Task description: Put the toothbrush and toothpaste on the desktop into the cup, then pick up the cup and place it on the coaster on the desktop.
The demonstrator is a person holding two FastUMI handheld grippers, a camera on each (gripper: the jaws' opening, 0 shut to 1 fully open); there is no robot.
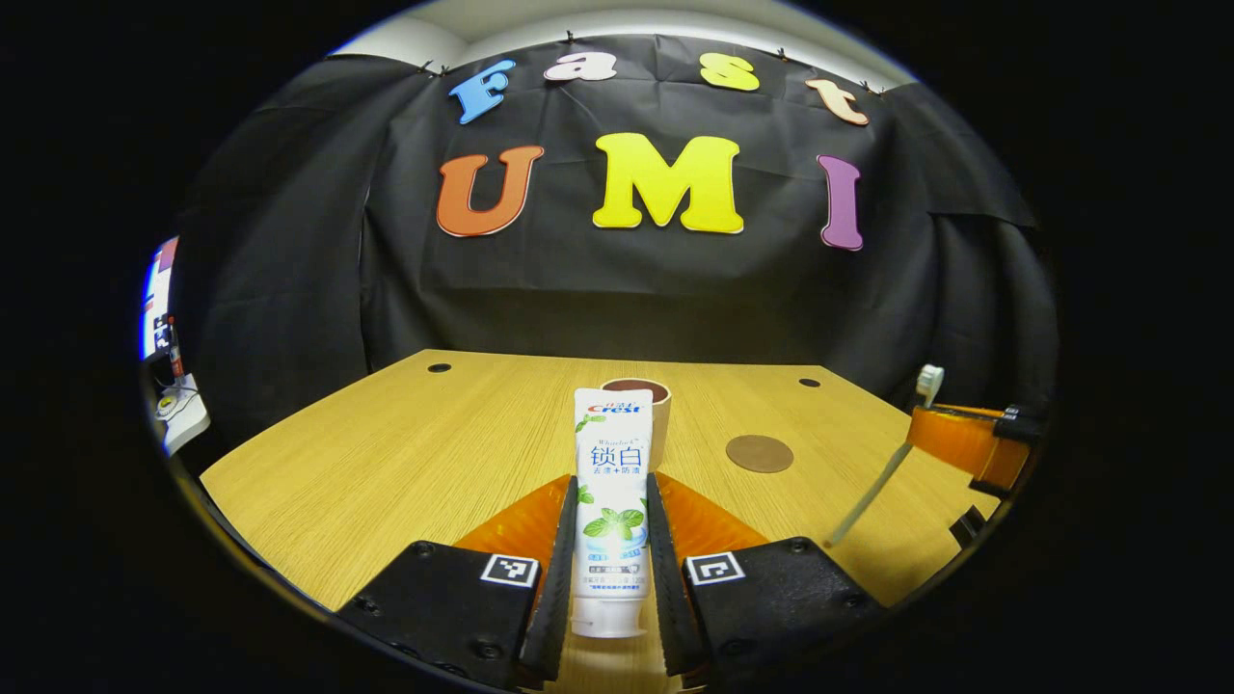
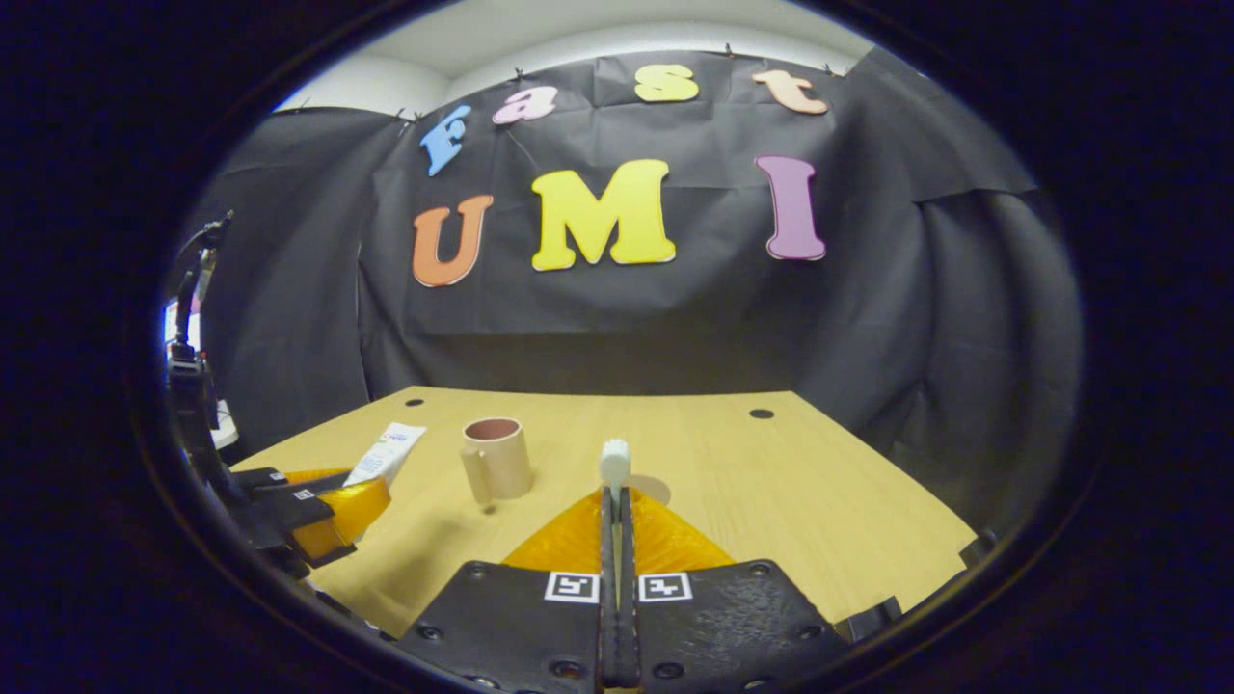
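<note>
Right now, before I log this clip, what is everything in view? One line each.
toothpaste tube: one, white, held upright between the left tongs.
toothbrush: one, white head, clamped in the right tongs, head up.
cup: one, pinkish beige, empty, standing mid-desk.
coaster: one, brown, round, flat on the desk right of the cup.
desk: one, light wood, two dark holes near the far edge.
left tongs: shut on the tube.
right tongs: shut on the toothbrush.
</note>
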